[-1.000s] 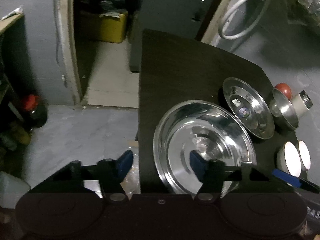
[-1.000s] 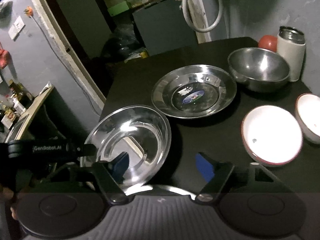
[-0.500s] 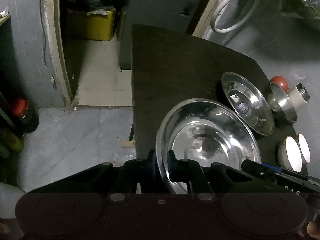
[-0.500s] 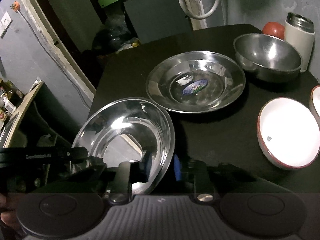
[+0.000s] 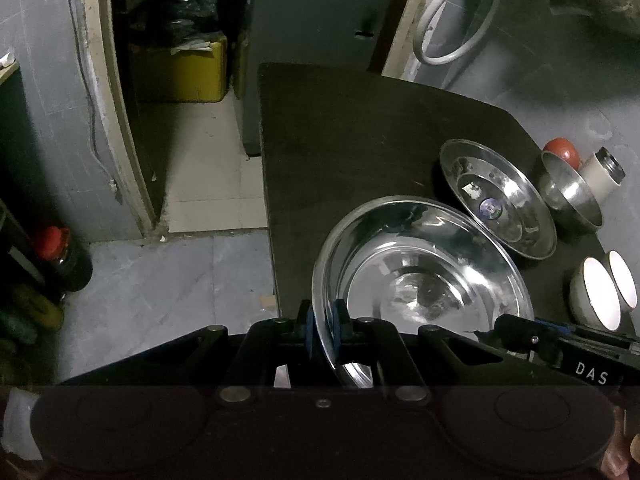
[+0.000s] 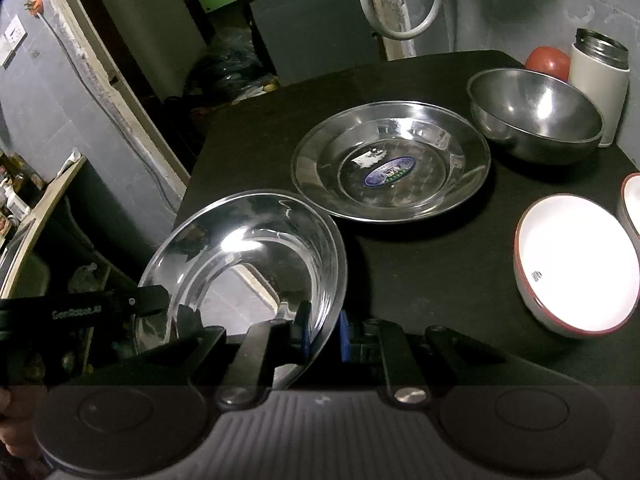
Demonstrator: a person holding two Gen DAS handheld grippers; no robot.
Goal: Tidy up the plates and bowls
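- My left gripper [image 5: 322, 332] is clenched on the near left rim of the large shiny steel plate [image 5: 420, 280], blue pads on either side of the edge.
- My right gripper [image 6: 322, 334] grips the same plate's rim from the other side.
- The plate sits tilted at the near left corner of the dark table [image 6: 400, 280].
- Just beyond it lies a second steel plate with a blue sticker [image 6: 390, 160], then a steel bowl [image 6: 536, 116]; two white bowls [image 6: 576, 264] sit to the right.

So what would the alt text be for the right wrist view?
The right gripper is shut on the rim of a steel plate tilted above a dark table. Beyond sit another steel plate, a steel bowl and white bowls.
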